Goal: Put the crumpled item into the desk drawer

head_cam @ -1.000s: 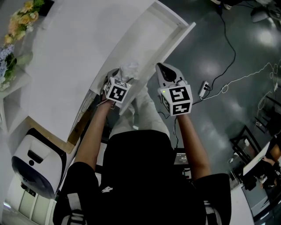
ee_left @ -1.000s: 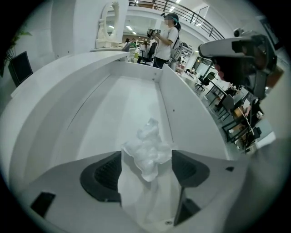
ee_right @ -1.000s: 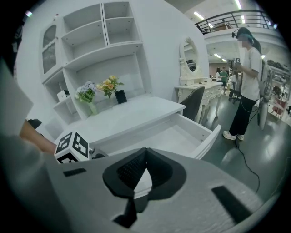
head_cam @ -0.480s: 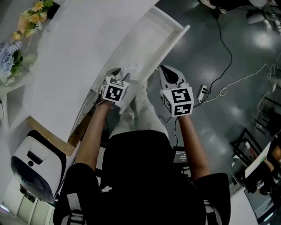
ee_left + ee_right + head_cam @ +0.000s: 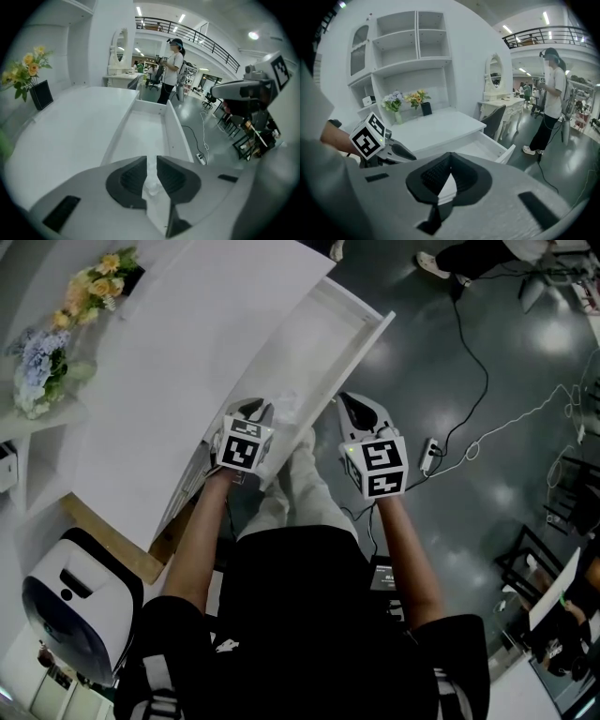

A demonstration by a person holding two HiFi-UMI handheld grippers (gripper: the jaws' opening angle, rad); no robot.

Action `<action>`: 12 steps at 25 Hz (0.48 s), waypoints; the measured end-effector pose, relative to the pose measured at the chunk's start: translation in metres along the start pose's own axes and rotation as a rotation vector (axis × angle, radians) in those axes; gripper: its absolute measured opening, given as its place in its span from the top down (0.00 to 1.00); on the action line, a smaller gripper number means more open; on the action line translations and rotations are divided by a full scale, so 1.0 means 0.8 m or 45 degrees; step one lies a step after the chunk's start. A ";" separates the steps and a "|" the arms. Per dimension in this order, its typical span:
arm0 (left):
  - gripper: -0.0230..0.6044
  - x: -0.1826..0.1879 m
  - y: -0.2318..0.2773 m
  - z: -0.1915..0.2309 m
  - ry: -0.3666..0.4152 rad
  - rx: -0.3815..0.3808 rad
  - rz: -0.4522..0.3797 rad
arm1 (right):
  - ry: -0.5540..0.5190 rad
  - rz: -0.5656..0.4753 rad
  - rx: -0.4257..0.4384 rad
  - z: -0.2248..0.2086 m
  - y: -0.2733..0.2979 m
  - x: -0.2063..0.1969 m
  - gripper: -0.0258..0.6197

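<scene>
Compared with a second ago, the head view is taking in more of the flowers (image 5: pixel 94 279) at the far left of the desk (image 5: pixel 169 362). Both marker cubes are sitting slightly lower in the picture. The left gripper (image 5: pixel 255 412) was standing wide open right against the crumpled item (image 5: pixel 287 409) and has just been closing its jaws. They are now standing nearly together with a thin slit left, and nothing is being pinched between them. The crumpled item is lying loose in the near end of the open drawer (image 5: pixel 358 360), just beside the left gripper's tips. The right gripper (image 5: pixel 352 409) is hovering just outside the drawer's front panel as before, its jaws meeting at the tips and holding nothing.

The left gripper view is adding what the head view is missing. It is showing the item as a small white lump through the slit, down on the drawer floor, and a person (image 5: pixel 174 65) standing beyond the drawer's far end. The right gripper view is showing the shelves (image 5: pixel 412 42) rising above the desk.

Both forearms are reaching forward side by side. The left gripper is tilting steeply down into the drawer, and the right one is tilting down less.
</scene>
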State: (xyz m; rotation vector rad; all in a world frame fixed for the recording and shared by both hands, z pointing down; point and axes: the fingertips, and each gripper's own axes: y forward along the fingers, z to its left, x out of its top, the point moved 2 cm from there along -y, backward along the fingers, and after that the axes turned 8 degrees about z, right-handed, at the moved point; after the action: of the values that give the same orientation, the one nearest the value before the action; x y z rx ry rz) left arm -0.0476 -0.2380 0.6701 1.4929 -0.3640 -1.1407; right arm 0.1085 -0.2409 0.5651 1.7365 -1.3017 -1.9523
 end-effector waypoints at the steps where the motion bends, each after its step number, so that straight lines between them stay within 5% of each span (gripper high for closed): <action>1: 0.87 0.002 -0.008 0.001 -0.010 0.008 -0.012 | -0.004 -0.006 -0.003 0.003 -0.003 0.002 0.97; 12: 0.94 0.015 -0.094 -0.004 -0.012 0.041 -0.179 | -0.067 -0.075 -0.036 0.034 -0.043 0.030 0.97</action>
State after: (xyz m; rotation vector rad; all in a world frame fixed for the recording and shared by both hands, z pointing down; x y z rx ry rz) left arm -0.0668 -0.2235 0.5976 1.5611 -0.2883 -1.2579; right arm 0.0910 -0.2244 0.5211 1.7406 -1.2470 -2.0516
